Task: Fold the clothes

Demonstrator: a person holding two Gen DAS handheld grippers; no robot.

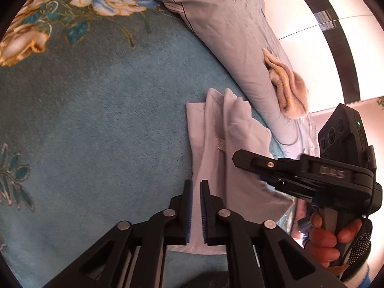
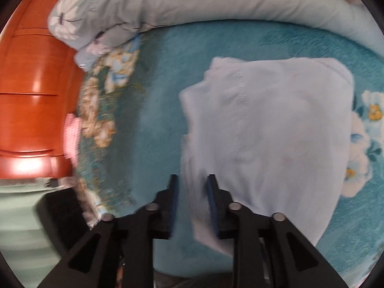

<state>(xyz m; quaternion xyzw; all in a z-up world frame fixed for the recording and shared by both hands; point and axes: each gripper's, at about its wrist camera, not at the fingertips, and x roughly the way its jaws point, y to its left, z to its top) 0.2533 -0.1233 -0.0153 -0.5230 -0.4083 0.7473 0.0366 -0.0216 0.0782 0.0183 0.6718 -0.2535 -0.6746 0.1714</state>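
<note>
Left wrist view: the left gripper hangs over the folded pale garment on the teal blanket, jaws slightly apart, gripping nothing. Right wrist view: the right gripper stands parted over the garment's edge, unclamped.

Garment: thin pale cloth, matt, stitched seams. Blanket under it: teal plush, short nap, printed flowers. Quilt at 12 o'clock: smooth grey woven cloth. Towel: beige, fuzzy. Cabinet at 9 o'clock: glossy red-brown, probably lacquered wood; view blurred. Left gripper: matt black plastic, metal pins.
</note>
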